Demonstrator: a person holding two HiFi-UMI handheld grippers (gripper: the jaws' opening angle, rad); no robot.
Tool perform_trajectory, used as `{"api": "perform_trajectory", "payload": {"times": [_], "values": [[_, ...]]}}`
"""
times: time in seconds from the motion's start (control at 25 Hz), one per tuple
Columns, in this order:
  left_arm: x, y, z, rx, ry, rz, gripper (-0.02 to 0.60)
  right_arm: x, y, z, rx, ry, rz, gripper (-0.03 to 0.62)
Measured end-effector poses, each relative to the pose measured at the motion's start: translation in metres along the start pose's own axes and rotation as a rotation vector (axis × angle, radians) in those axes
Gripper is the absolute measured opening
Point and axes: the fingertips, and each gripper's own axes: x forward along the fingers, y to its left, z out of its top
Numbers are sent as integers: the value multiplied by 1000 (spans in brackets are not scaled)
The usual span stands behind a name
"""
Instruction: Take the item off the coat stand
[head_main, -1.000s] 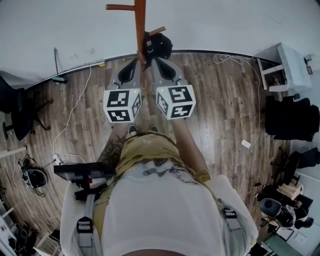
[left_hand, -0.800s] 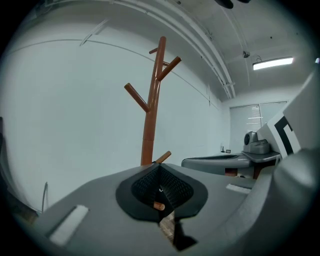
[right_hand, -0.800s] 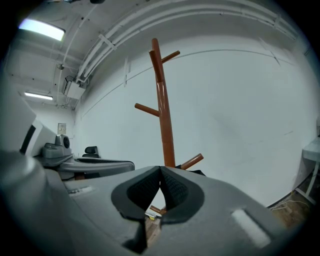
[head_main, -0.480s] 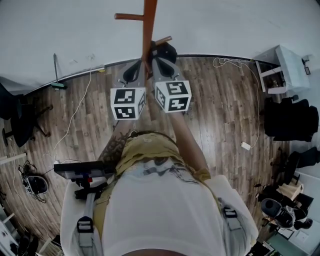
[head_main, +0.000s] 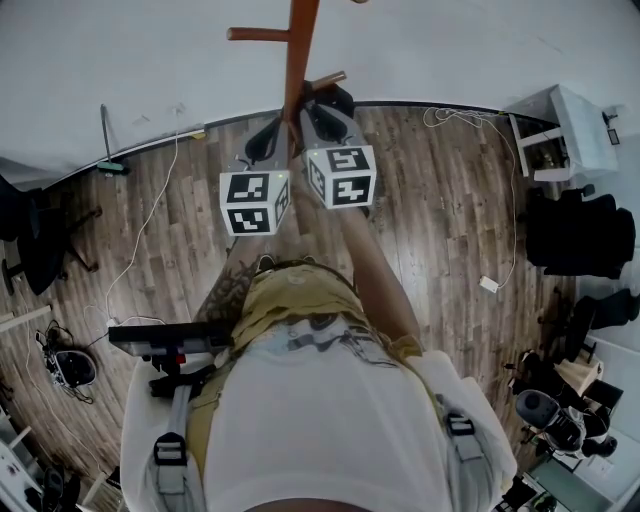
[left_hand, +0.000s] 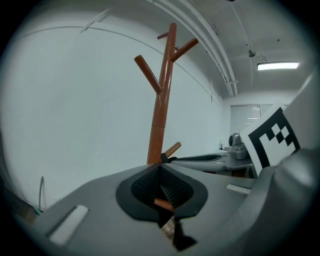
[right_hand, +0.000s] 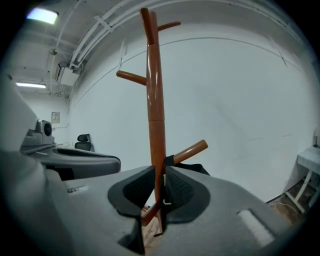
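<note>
Left to right: your left gripper (left_hand: 160, 172) sits just beside the coat stand (head_main: 297, 60), its fingers (left_hand: 172, 187) pressed together on nothing; only a lower peg shows behind and below them. From so close, a sideways drift of this hand would probably nudge the pole and rock the stand. At centre, the pole runs straight through the gap of your right gripper (right_hand: 159, 172), whose fingers (right_hand: 180, 192) have just been opening and now stand spread. Whether the pole lies inside the gap or just beyond the tips cannot be told. If you close here, you are likely to clamp the pole rather than the item, and a pull would then drag or tip the stand. Further right, the black item (right_hand: 197, 168) hangs on the upward-angled peg (right_hand: 190, 150), just behind the right fingers and touching the pole's base of that peg. A level pull would probably snag it on the raised peg end, so it needs lifting first. A shallow pinch on its soft edge may slip and drop it to the floor (head_main: 450, 220).
</note>
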Motion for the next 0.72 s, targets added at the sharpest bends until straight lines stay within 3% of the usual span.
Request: {"api": "perform_trajectory", "payload": {"times": [0.32,0.52,0.72], "values": [[-2,6,-11,-7,23,7,2,28,-18,-16,-81,111,-16,130],[-1,17,-18,-16,36,22,2,48,-22,-28,-83,178,-9,126],[-4,20,-17,-19,28,32,2,41,-29,-23,-74,139,-53,101]]}}
